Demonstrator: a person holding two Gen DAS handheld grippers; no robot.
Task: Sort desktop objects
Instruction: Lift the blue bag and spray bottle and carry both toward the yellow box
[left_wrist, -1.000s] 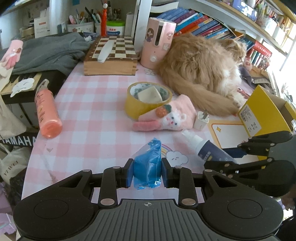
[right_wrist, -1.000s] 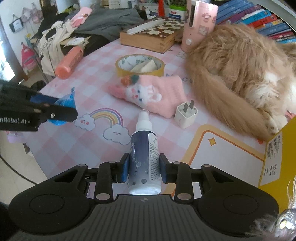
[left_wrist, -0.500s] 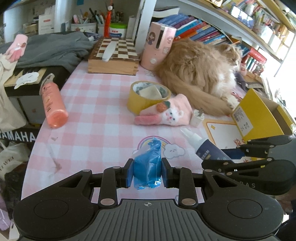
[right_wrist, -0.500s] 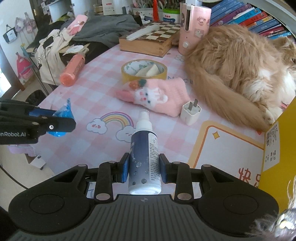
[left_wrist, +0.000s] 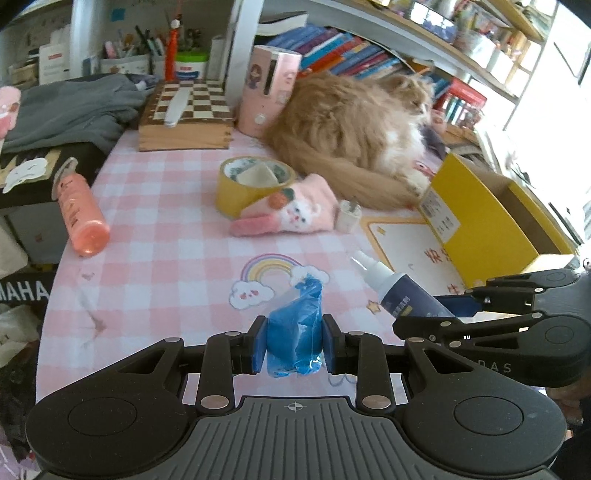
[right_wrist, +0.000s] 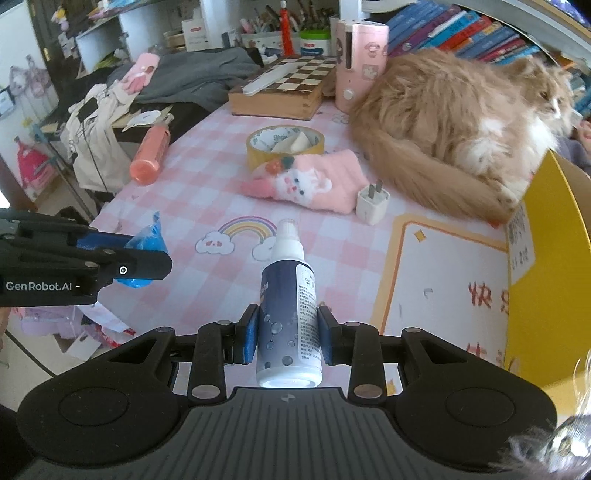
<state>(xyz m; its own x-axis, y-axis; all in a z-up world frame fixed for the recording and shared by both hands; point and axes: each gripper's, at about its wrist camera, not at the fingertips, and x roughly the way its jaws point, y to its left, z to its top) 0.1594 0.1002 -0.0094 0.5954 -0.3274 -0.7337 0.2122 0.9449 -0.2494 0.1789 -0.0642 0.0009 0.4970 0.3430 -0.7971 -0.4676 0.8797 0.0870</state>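
My left gripper (left_wrist: 294, 349) is shut on a crumpled blue plastic packet (left_wrist: 295, 332), held above the near edge of the pink checked table (left_wrist: 159, 258). My right gripper (right_wrist: 288, 338) is shut on a dark blue spray bottle (right_wrist: 290, 317) with a white nozzle, pointing away from me. In the left wrist view the right gripper and the spray bottle (left_wrist: 402, 291) hang at the right. In the right wrist view the left gripper with the blue packet (right_wrist: 146, 240) shows at the left. An open yellow box (left_wrist: 480, 218) stands at the right.
On the table lie an orange bottle (left_wrist: 81, 214), a yellow tape roll (left_wrist: 255, 184), a pink bunny sock (left_wrist: 295, 214) and a white charger plug (left_wrist: 349, 218). A fluffy orange cat (left_wrist: 362, 136) lies at the back right. A chess box (left_wrist: 186, 118) and pink canister (left_wrist: 267, 92) stand behind.
Both grippers have drawn back from the table and swung a little rightward, each keeping its object. The yellow box and the cat's head show more fully now.
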